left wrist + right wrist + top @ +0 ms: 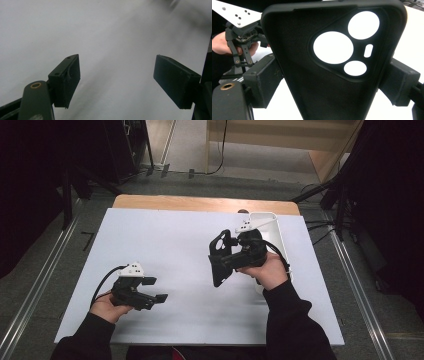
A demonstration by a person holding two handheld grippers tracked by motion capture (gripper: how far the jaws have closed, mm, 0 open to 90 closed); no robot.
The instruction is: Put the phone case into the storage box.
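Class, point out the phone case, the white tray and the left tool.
phone case [312,82], right gripper view, inner back panel.
white tray [278,227], high view, right rim.
left tool [156,289], high view, midway between fingertips.

Black sleeves; black gripper [161,289] bodies, white top plates, black cables.

The phone case [312,82] is matte black all over, plain, with white showing through its round camera cutouts. The table [165,245] is plain white; a pale wood strip [200,203] edges its far side.
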